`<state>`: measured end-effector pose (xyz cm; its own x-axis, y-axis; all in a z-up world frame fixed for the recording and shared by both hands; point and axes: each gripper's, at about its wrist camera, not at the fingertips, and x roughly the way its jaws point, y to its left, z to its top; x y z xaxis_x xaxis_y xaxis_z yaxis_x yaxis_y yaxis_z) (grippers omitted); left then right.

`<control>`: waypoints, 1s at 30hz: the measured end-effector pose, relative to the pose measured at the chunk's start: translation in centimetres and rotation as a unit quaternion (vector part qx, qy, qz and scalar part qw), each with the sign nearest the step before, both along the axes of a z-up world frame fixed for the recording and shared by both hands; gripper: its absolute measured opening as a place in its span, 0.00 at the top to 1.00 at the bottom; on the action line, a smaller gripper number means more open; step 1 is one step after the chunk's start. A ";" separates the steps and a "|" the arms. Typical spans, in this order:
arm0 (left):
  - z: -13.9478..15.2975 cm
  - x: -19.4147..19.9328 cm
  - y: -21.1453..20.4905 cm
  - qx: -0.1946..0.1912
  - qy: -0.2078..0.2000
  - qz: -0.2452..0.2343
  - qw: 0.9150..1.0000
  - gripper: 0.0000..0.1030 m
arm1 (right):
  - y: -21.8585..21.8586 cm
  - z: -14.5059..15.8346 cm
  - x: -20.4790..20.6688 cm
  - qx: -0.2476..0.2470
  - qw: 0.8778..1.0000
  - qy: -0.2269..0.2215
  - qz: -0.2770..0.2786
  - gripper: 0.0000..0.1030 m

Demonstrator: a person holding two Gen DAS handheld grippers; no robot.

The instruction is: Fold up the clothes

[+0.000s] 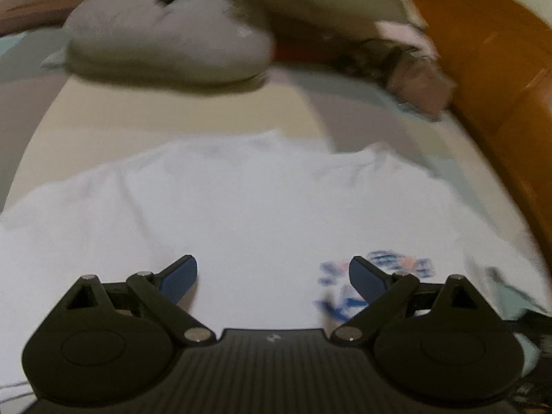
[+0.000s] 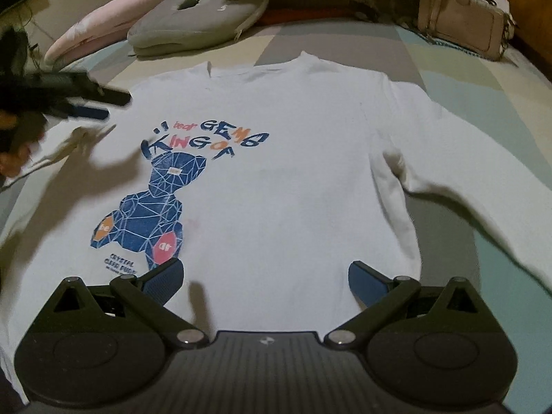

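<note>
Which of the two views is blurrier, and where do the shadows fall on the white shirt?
Left wrist view: heavy motion blur smears the white shirt, its print and the grey cushion. Right wrist view: mostly sharp, print readable, only the left gripper streaks; its hard shadow falls on the shirt's left side, and the right gripper casts a small one below its jaws.

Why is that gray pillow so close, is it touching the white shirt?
Apart. In the right wrist view, a strip of bare bedsheet lies between the gray pillow and the white shirt's collar edge.
</note>
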<state>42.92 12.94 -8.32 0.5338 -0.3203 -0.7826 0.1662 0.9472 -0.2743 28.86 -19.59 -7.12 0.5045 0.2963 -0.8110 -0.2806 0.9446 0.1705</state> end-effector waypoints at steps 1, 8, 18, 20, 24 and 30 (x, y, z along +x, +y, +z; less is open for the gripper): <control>-0.6 0.2 0.3 0.022 -0.005 0.017 1.000 0.09 | 0.0 0.1 -0.2 -0.002 1.000 0.000 -0.001 0.00; 2.0 -2.8 0.0 0.040 -0.024 0.044 0.998 0.09 | -1.0 0.8 -2.4 -0.020 1.000 -0.014 0.001 0.00; 4.7 -15.7 -8.5 0.157 -0.082 -0.118 0.977 0.08 | 1.5 1.4 -8.3 -0.028 0.995 -0.067 0.072 0.00; 3.6 -18.5 -10.1 0.187 -0.088 -0.142 0.968 0.08 | 2.0 1.0 -9.6 -0.032 0.994 -0.068 0.086 0.00; 0.7 -23.2 -11.2 0.196 -0.063 -0.152 0.967 0.08 | 1.7 -0.3 -12.1 -0.037 0.994 -0.049 0.087 0.00; -0.5 -27.2 -8.3 0.158 -0.026 -0.097 0.982 0.05 | 0.9 -1.7 -15.9 -0.070 0.992 -0.065 0.082 0.00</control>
<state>15.72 4.68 -8.79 0.5284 -0.1651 -0.8328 0.3581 0.9327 0.0423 12.98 -18.67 -8.77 0.5626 0.2717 -0.7809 -0.4428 0.8966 -0.0070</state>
